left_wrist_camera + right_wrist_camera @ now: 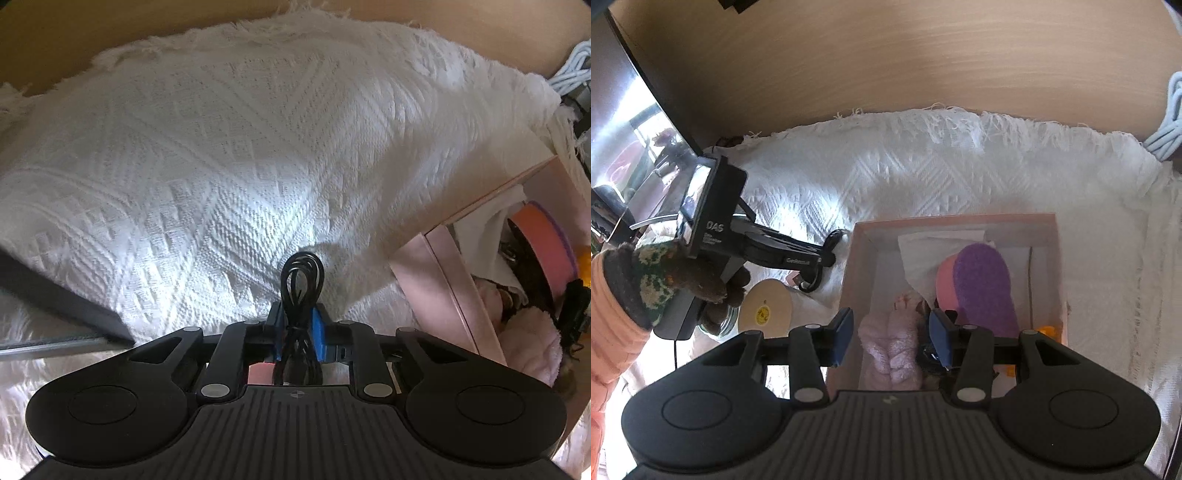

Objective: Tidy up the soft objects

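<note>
- The left gripper (300,332) has its blue-padded jaws closed tight on a coiled black cable (302,273), whose loop stands up past the fingertips above the white woven fringed blanket (221,166).
- The cable looks light and limp; pinched at the middle of the bundle as it is, the loops should stay together, though the free ends may sag or slip out.
- The right gripper (891,332) hangs with its jaws spread wide and holds nothing, over the pale pink open cardboard box (857,258) that sits on the blanket.
- Directly between its pads, inside the box, lies a fluffy pale pink plush item (892,350). It should squash easily and weigh little, so a grip across its thick middle would hold better than a pinch of surface fluff.
- Beside it rests a purple-and-pink foam insole-shaped pad (984,284), light and springy, best taken by its edge.
- Something small and orange (1047,330) sits at the box's right wall; too little shows to say what it is.
- The person's knit-gloved left hand (665,280) holds the other tool left of the box.
</note>
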Demonstrator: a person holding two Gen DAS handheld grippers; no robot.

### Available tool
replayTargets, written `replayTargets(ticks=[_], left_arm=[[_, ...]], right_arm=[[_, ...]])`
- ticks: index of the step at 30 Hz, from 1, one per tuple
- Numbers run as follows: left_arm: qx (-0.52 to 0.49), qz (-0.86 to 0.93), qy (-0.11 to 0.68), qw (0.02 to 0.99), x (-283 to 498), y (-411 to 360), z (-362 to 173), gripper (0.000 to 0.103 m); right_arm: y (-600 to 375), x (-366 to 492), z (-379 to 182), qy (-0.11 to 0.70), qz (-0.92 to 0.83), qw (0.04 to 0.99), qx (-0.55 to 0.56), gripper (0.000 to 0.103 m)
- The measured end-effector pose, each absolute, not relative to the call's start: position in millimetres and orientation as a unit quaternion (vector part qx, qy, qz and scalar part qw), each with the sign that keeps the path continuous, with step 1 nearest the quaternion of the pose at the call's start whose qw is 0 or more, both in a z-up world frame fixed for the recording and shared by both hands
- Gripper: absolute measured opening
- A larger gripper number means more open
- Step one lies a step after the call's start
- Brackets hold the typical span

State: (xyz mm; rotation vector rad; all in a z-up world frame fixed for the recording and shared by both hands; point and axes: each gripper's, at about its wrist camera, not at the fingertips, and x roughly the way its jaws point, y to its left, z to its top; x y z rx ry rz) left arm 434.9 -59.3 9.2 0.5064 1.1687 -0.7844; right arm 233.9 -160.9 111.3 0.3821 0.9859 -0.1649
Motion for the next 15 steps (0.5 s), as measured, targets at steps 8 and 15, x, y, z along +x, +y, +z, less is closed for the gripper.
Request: replayTargets(ticks=[8, 15], left_arm=[[0.204, -0.389, 0.47, 0.766, 415.7, -28.8, 61.5, 0.015], [0.135, -0.41, 0.423, 0.797, 401.1, 17.2, 115.8, 0.013]], right_arm=[[-159.7, 233.7, 120.4, 0.46, -0.086, 0.866, 0.175, 0.045], [-144.6, 261.5, 126.3, 0.464, -0.069, 0.869, 0.159, 0.045]])
